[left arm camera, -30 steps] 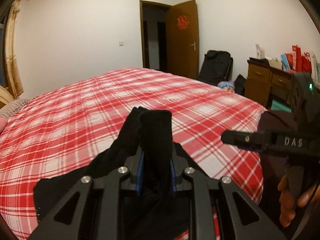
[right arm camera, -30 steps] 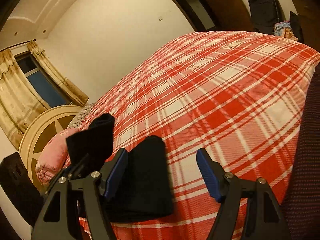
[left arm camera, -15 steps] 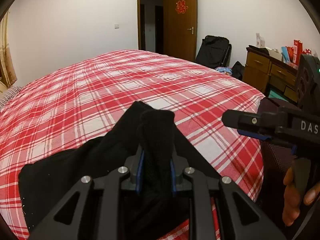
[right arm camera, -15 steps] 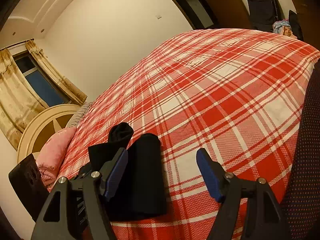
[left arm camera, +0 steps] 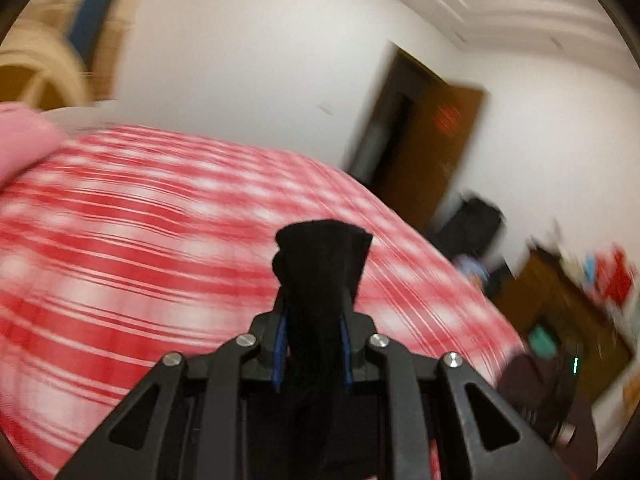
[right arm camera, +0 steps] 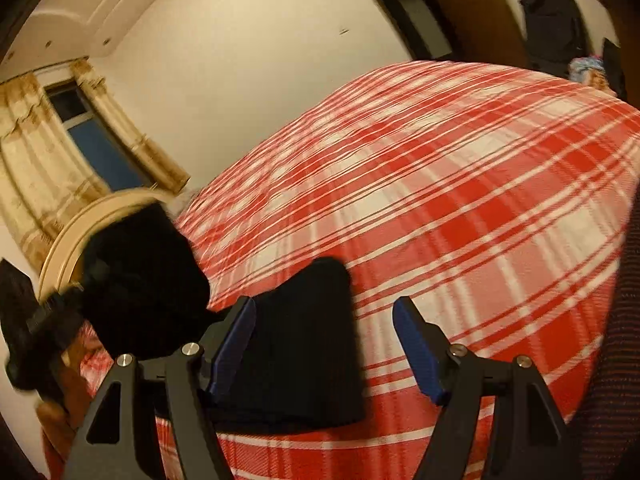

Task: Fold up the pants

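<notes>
The black pants (right arm camera: pixel 308 352) lie partly folded on the red plaid bed (right arm camera: pixel 460 200), near its front edge. One end of the pants (right arm camera: pixel 144 280) is bunched and lifted at the left, held by my left gripper (right arm camera: pixel 80 296). In the left wrist view that gripper (left arm camera: pixel 314 320) is shut on the black cloth (left arm camera: pixel 324 256), which sticks up past the blue pads. The picture there is blurred by motion. My right gripper (right arm camera: pixel 324 308) is open just above the folded part, its left finger (right arm camera: pixel 236 340) over the cloth and the right finger over the bedspread.
A cream headboard (right arm camera: pixel 80 232) and a pink pillow (left arm camera: pixel 24 140) are at the left end of the bed. The brown door (left arm camera: pixel 448 140), a black bag (right arm camera: pixel 556 28) and a wooden dresser (left arm camera: pixel 560 300) stand beyond the far side. A person's dark sleeve (right arm camera: pixel 616 340) is at the right edge.
My left gripper has swung up and left toward the headboard with the pants' end, rolling as it went. The right gripper has barely shifted and stays open.
</notes>
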The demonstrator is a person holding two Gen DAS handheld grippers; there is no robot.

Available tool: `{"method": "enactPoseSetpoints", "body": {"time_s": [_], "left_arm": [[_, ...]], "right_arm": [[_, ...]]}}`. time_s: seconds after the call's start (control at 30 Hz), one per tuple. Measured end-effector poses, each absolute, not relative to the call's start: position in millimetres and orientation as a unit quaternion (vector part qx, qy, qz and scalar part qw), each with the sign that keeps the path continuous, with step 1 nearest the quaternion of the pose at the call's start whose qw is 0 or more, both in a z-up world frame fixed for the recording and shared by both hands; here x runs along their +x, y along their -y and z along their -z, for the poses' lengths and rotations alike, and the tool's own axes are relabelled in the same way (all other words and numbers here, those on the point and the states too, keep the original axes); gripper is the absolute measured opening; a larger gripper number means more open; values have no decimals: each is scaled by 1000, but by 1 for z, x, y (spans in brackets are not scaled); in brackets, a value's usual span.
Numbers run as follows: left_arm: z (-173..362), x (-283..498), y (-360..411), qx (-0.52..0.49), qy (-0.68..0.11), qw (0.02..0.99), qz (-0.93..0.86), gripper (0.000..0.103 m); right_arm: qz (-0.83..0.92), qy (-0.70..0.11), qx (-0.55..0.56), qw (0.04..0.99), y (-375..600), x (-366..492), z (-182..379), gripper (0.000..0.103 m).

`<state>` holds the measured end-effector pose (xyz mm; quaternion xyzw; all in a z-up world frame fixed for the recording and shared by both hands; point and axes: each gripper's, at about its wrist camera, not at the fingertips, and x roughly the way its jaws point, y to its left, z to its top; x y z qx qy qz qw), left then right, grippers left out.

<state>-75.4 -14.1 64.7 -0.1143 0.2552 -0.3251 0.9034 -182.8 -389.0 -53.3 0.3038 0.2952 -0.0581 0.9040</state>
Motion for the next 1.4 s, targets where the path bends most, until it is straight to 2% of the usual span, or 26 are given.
{"method": "enactPoseSetpoints", "body": {"time_s": [0.2,0.37,0.47,0.67,0.93,1.13,1.17,1.23,1.3,1.4], "left_arm": [[-57,-62,-121,-169,-230,948,143,22],[-13,-50,-195,-183,-254,950,18,22],[32,-37,-228,-200,-300,933,-21,23],[91,-32,-244,-239,-352,904,-37,25],[90,-35,-246,-239,-347,907,-30,26],[96,-35,-249,-244,-350,904,-34,28],[96,-36,-250,-245,-351,903,-35,29],[96,-35,-250,-245,-352,903,-36,31],[97,-35,-251,-247,-353,902,-38,32],[97,-36,-251,-248,-353,901,-38,32]], "right_arm": [[-7,-333,262,906,334,-149,65,72],[-51,-357,221,906,290,-121,68,72],[-61,-364,202,907,274,-112,69,72],[-68,-374,175,908,257,-101,64,72],[-76,-400,63,911,209,-99,79,72],[-42,-391,-64,917,185,-94,103,72],[-38,-390,-65,918,186,-93,104,71],[-29,-388,-81,918,186,-90,106,59],[-25,-388,-87,917,186,-87,103,31],[-28,-396,-73,915,191,-79,95,16]]}}
